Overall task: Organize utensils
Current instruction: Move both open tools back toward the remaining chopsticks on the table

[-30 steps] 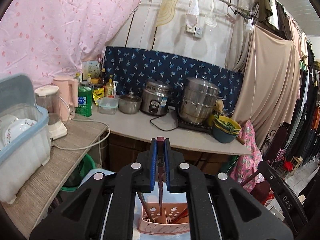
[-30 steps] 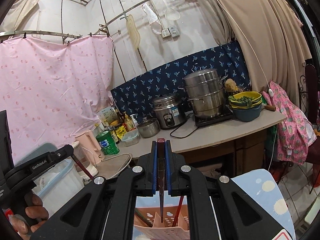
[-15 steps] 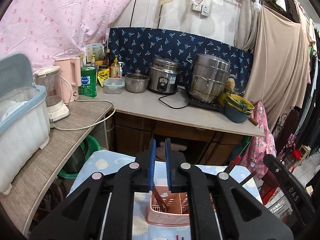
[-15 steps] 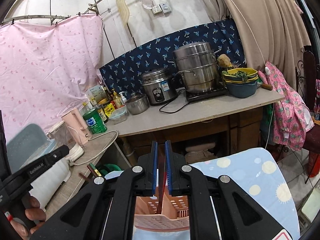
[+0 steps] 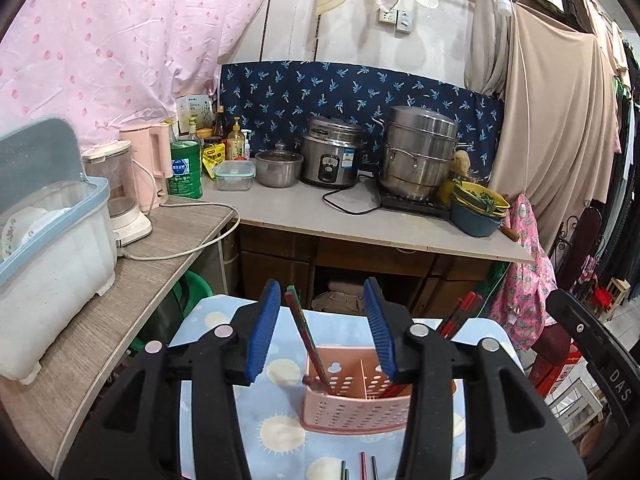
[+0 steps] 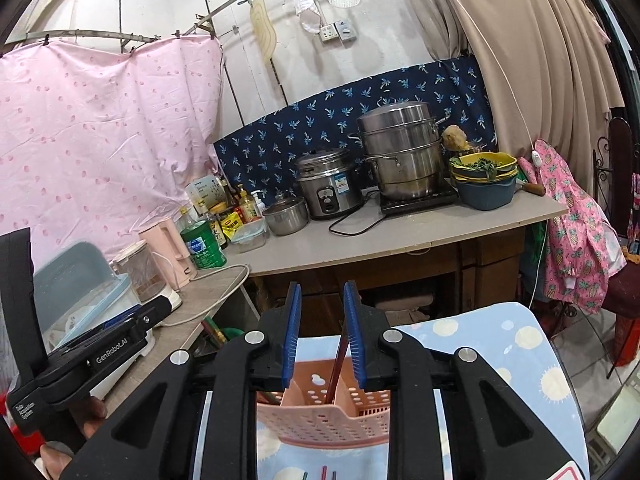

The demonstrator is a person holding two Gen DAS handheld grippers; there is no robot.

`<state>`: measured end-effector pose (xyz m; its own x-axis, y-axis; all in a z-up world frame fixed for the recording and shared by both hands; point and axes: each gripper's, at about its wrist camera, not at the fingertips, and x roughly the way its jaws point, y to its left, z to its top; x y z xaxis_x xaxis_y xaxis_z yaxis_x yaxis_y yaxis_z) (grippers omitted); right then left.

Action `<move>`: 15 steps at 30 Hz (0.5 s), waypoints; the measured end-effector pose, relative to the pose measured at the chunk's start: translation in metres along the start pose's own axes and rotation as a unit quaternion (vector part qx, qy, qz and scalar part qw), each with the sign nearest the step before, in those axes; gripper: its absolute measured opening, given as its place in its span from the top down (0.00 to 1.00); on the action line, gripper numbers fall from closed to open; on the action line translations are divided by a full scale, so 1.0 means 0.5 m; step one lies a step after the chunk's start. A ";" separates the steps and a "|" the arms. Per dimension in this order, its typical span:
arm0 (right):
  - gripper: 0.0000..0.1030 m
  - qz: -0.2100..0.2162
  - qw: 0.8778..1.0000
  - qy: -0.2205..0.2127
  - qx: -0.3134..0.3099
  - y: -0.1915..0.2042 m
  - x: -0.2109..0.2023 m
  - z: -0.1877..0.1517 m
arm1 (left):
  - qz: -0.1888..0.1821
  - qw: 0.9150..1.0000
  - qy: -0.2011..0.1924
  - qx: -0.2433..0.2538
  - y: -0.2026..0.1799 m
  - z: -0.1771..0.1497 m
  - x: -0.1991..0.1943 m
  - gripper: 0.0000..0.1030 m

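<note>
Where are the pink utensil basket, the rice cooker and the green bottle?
pink utensil basket (image 5: 352, 414): left wrist view, on its perforated front wall.
rice cooker (image 5: 331, 152): left wrist view, on its steel body.
green bottle (image 6: 202, 246): right wrist view, on its label.

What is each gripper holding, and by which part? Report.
Nothing. The left gripper and the right gripper have just been opening; chopsticks between their pads stand loose in the pink utensil basket.
</note>
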<state>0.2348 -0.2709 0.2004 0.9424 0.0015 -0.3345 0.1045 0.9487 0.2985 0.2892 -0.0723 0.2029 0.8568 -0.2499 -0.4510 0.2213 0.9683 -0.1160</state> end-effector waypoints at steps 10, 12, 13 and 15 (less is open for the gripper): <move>0.77 0.004 1.000 0.006 -0.019 0.022 -0.077 -0.046 | 0.004 1.000 0.000 0.012 -0.003 -0.038 -0.066 0.54; 0.77 0.005 1.000 0.008 -0.021 0.024 -0.095 -0.061 | 0.004 1.000 0.003 0.014 -0.002 -0.052 -0.080 0.52; 0.76 0.005 1.000 0.009 -0.023 0.026 -0.103 -0.067 | 0.005 1.000 0.004 0.015 -0.002 -0.056 -0.084 0.50; 0.73 0.002 1.000 0.011 -0.028 0.028 -0.120 -0.084 | 0.008 1.000 0.006 0.016 0.000 -0.070 -0.097 0.49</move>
<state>0.1662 -0.2445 0.1873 0.9359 0.0123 -0.3521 0.0815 0.9647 0.2504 0.2315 -0.0601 0.1935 0.8542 -0.2351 -0.4638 0.2236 0.9713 -0.0805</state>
